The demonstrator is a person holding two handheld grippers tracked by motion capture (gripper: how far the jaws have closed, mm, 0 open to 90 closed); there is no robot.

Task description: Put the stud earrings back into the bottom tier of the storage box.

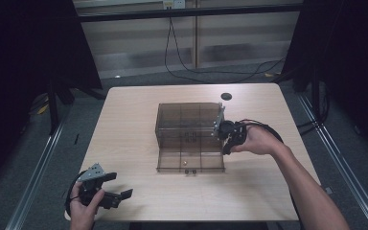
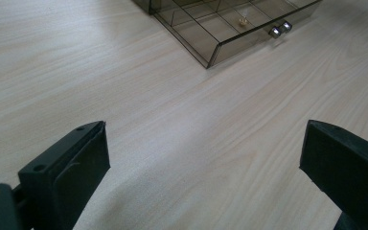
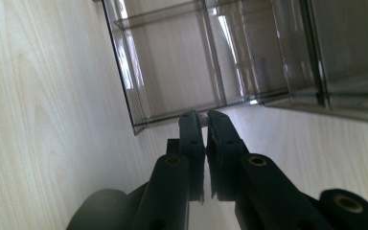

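Note:
A smoky see-through drawer cabinet (image 1: 189,120) stands mid-table. Its bottom drawer (image 1: 170,160) is pulled out toward me, with two small metal knobs (image 1: 190,171) on its front and a tiny gold piece (image 1: 184,163) inside. The left gripper view looks at the drawer's front wall (image 2: 230,45), the knobs (image 2: 280,28) and the gold piece (image 2: 242,21). My right gripper (image 1: 226,143) sits at the cabinet's right side, by the drawer's corner. In its own view the right gripper (image 3: 203,117) has its jaws nearly together on a small greyish bit. My left gripper (image 1: 120,186) rests open near the front left corner, and that left gripper (image 2: 203,158) holds nothing.
A black round disc (image 1: 226,96) lies near the table's far edge. Bare wood (image 1: 124,134) spreads to the left of the cabinet. Cables (image 1: 182,67) trail over the floor beyond the table.

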